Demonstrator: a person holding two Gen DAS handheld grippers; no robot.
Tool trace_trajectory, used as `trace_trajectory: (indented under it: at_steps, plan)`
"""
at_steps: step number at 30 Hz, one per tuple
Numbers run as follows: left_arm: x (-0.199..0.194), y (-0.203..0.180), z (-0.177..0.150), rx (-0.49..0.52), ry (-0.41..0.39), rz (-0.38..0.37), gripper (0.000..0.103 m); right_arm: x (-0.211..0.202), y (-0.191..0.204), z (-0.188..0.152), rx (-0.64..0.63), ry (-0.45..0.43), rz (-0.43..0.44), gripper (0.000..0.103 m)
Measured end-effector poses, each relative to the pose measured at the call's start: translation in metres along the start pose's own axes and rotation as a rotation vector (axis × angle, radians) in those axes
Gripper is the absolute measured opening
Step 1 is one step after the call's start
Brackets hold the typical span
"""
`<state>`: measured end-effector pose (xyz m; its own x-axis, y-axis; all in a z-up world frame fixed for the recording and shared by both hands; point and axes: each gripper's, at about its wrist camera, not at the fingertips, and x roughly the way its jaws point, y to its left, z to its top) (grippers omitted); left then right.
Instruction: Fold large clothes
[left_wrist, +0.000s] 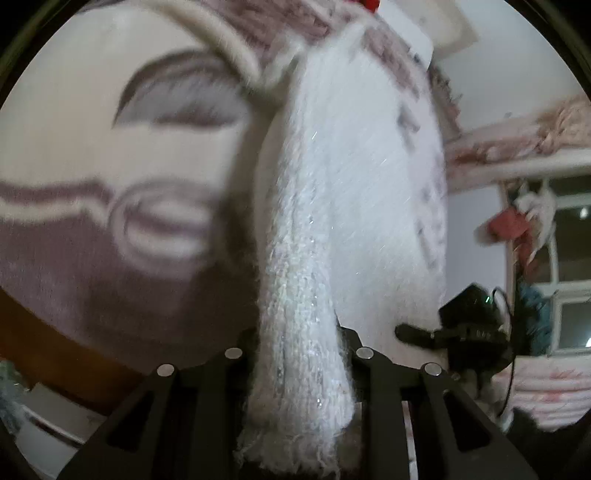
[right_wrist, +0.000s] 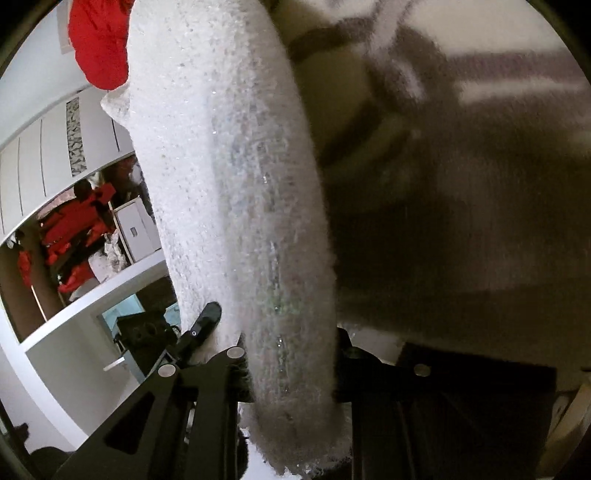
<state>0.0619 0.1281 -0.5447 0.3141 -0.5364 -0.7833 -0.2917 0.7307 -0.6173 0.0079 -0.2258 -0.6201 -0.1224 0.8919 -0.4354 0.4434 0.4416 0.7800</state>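
White fuzzy knit, flecked with glitter, fills the jaws of both tools: the left hand-held gripper (left_wrist: 301, 373) pinches a bunched edge of the garment (left_wrist: 332, 206) between its two black fingers, and the right hand-held gripper (right_wrist: 291, 369) clamps another bunched edge of the same knit (right_wrist: 229, 177). Two grips on one large piece suggest it is being lifted and stretched taut so a fold can be laid evenly, rather than dragged by a single corner. From each tool the fabric runs straight ahead and away. Beyond it on the left tool's left side spreads a patterned mauve-and-cream blanket (left_wrist: 110, 177), probably the bed where the fold will land. To that tool's right, the other gripper shows dark before a window (left_wrist: 569, 280). Farther off, beyond the right tool's left finger, red clothing (right_wrist: 74, 236) hangs blurred. Count: two grippers, one garment.
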Motion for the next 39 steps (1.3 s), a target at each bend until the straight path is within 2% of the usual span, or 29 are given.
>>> trace_trajectory:
  at_steps: [2, 6, 10, 13, 17, 21, 25, 28, 31, 35, 38, 39]
  plan:
    - [-0.017, -0.011, 0.025, 0.013, -0.067, -0.053, 0.020, -0.012, 0.019, -0.002, -0.031, -0.012, 0.052, 0.019]
    - [-0.045, -0.049, 0.081, 0.117, -0.198, -0.123, 0.019, -0.053, 0.071, 0.005, -0.142, -0.064, 0.121, 0.019]
    - [-0.034, -0.085, 0.149, 0.205, -0.260, -0.139, 0.019, -0.088, 0.126, 0.042, -0.188, -0.137, 0.200, 0.019]
    - [-0.016, -0.093, 0.194, 0.240, -0.265, -0.125, 0.019, -0.101, 0.161, 0.085, -0.213, -0.192, 0.206, 0.019]
    - [0.014, -0.097, 0.246, 0.259, -0.239, -0.109, 0.019, -0.119, 0.195, 0.151, -0.198, -0.261, 0.228, 0.019]
    - [0.046, -0.085, 0.289, 0.247, -0.191, -0.082, 0.019, -0.130, 0.197, 0.223, -0.178, -0.305, 0.211, 0.018]
    - [0.091, -0.054, 0.322, 0.165, -0.115, -0.076, 0.019, -0.093, 0.204, 0.289, -0.129, -0.329, 0.176, 0.018]
    - [0.125, -0.031, 0.337, 0.104, -0.058, -0.086, 0.020, -0.067, 0.186, 0.328, -0.073, -0.345, 0.137, 0.018]
    - [0.138, -0.027, 0.348, 0.070, -0.033, -0.104, 0.021, -0.040, 0.170, 0.353, -0.022, -0.359, 0.114, 0.017]
    - [0.115, -0.045, 0.350, 0.065, 0.025, -0.074, 0.023, -0.034, 0.165, 0.370, 0.047, -0.340, 0.131, 0.017]
    - [0.090, -0.053, 0.351, 0.038, 0.023, -0.135, 0.029, -0.046, 0.183, 0.364, 0.063, -0.287, 0.172, 0.023]
    - [0.084, -0.054, 0.353, 0.021, 0.013, -0.174, 0.039, -0.052, 0.191, 0.359, 0.052, -0.275, 0.192, 0.025]
